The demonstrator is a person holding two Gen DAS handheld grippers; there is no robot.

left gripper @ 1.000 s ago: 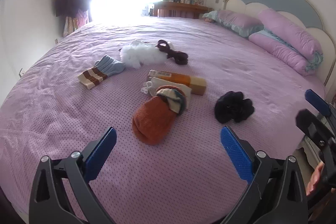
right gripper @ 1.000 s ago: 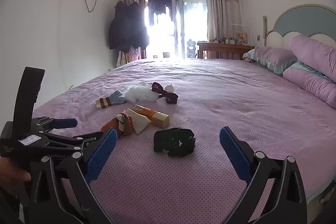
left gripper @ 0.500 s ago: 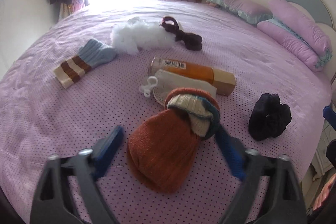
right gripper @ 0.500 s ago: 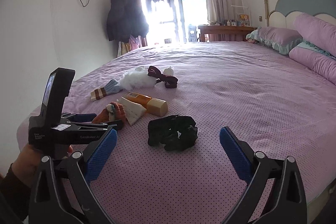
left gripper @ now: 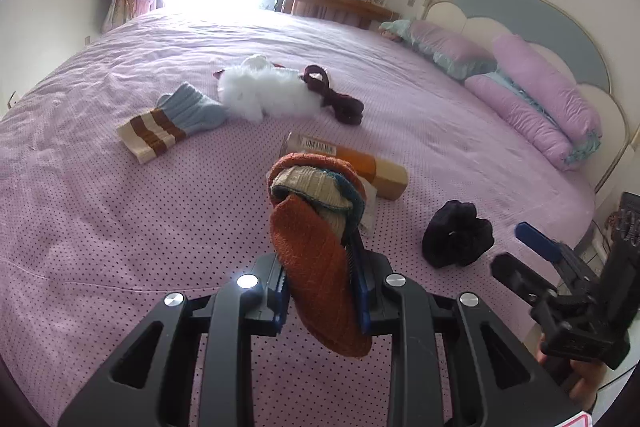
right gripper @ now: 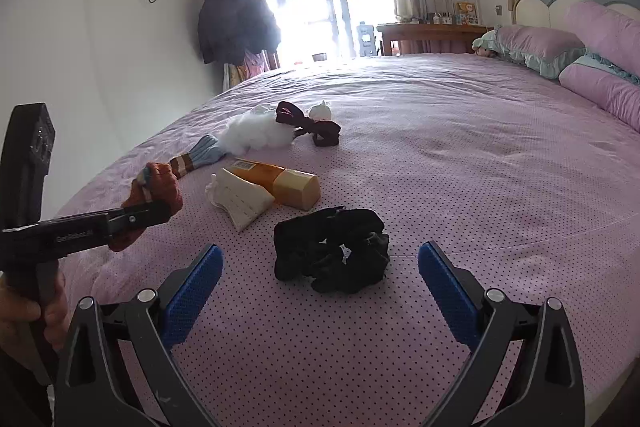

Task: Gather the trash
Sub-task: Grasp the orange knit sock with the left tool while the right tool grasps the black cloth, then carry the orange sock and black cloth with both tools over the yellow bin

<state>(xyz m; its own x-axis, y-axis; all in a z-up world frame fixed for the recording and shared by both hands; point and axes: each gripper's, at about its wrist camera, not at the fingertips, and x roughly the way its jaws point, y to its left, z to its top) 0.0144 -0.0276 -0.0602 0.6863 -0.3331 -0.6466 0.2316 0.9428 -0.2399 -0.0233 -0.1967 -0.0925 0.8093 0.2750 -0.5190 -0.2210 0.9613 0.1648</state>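
Purple dotted bedding covers the round bed (left gripper: 120,227), with lilac pillows (left gripper: 544,95) by the headboard and a bright balcony door behind. The left claw (left gripper: 322,291) is closed tight on a rust-orange sock (left gripper: 316,259) with a cream sock stuffed in its cuff, and the bundle is lifted clear of the bedding; the right wrist view confirms it hanging above the cover.

The right claw (right gripper: 320,275) is spread wide and holds nothing. It hovers just short of a crumpled black scrunchie (right gripper: 332,251) that lies between its fingers' lines.

Other items lie on the bed beyond:
- an orange tube with a tan cap (right gripper: 280,179), touching a cream pouch (right gripper: 240,199);
- a blue striped sock (left gripper: 172,123);
- a white fluffy piece (left gripper: 264,91);
- a maroon bow (left gripper: 336,99).

The step in hand looks like carrying off the first pickup. No bin or bag shows in either view, so the drop place cannot be told. The next move likely calls for the right claw to lower over the scrunchie and pinch its soft bulk.
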